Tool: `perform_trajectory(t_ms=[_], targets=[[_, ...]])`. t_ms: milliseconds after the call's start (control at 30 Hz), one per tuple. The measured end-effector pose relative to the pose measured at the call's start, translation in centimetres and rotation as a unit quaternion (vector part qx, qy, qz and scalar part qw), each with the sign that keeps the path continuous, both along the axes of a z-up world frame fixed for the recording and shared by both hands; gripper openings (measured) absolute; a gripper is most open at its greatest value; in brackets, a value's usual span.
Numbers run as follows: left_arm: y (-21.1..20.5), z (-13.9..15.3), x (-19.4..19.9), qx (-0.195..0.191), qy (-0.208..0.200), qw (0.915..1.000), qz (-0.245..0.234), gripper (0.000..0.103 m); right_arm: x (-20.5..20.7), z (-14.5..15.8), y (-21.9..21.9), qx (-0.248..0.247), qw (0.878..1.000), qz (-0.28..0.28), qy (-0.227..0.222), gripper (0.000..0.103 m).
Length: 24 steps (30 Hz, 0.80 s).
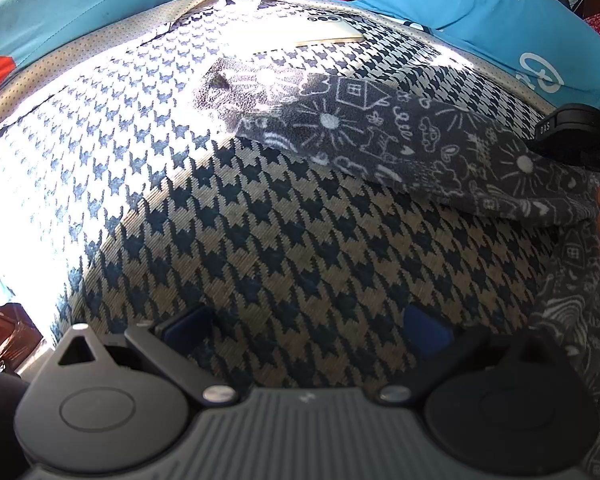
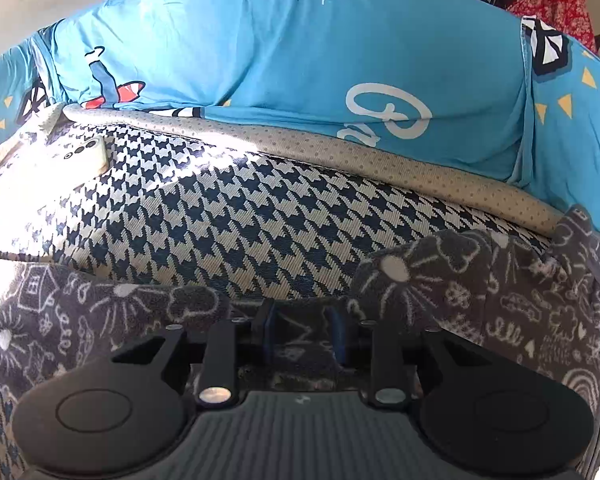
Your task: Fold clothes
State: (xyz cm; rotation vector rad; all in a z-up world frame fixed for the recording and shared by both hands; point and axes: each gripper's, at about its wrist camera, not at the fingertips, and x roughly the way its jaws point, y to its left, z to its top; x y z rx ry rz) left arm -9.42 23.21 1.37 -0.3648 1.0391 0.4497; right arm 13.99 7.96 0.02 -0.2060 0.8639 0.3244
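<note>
Lying between right fingers (image 2: pixel 302 334): garment (image 2: pixel 500 292)

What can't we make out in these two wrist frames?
- Grey doodle-print garment: its full shape, cut off at the left wrist view's right edge.
- Same garment under the right gripper: hidden by the gripper body.
- Phone: washed out by sun glare.

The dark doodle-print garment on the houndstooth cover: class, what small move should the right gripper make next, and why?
Probably lift clear. The right gripper has slightly parted jaws with the doodle-print garment loose between them, already lying on the houndstooth cover.
</note>
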Motion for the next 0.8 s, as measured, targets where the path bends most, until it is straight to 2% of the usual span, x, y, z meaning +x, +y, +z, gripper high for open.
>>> perform_trajectory(t_ms=[67, 100, 167, 300, 400, 500, 600, 733, 800], targets=[[0.0, 0.0, 0.0, 0.000, 0.000, 1.0000, 0.000, 0.103, 0.0, 0.0, 0.1, 0.000, 1.000, -0.003, -0.005, 0.005], [0.0, 0.1, 0.0, 0.000, 0.000, 1.0000, 0.000, 0.103, 0.1, 0.2, 0.0, 0.012, 1.000, -0.009, -0.011, 0.003], [0.1, 0.1, 0.1, 0.000, -0.001, 1.0000, 0.001, 0.103, 0.2, 1.2, -0.5, 0.052, 0.998, -0.020, -0.042, 0.003], [0.2, 0.1, 0.1, -0.001, -0.001, 1.0000, 0.002, 0.103, 0.1, 3.8, -0.9, 0.133, 0.984, -0.048, -0.108, 0.002], [0.3, 0.3, 0.1, -0.003, -0.002, 1.0000, 0.003, 0.103, 0.1, 4.3, 0.1, 0.109, 0.986, -0.039, -0.123, 0.003], [0.6, 0.6, 0.0, -0.005, -0.006, 0.9999, 0.011, 0.103, -0.7, 4.4, 0.4, 0.097, 0.989, -0.025, -0.105, 0.003], [0.9, 0.8, -0.1, -0.008, -0.009, 0.9997, 0.019, 0.103, -2.3, 4.0, 1.0, 0.104, 0.991, 0.022, -0.075, 0.003], [1.2, 1.1, -0.4, -0.006, -0.011, 0.9996, 0.026, 0.103, -5.0, 2.6, 2.6, 0.084, 0.991, 0.087, -0.052, 0.003], [1.5, 1.2, -0.5, -0.003, -0.012, 0.9995, 0.030, 0.103, -6.2, 1.7, 3.1, 0.071, 0.991, 0.102, -0.043, 0.004]])
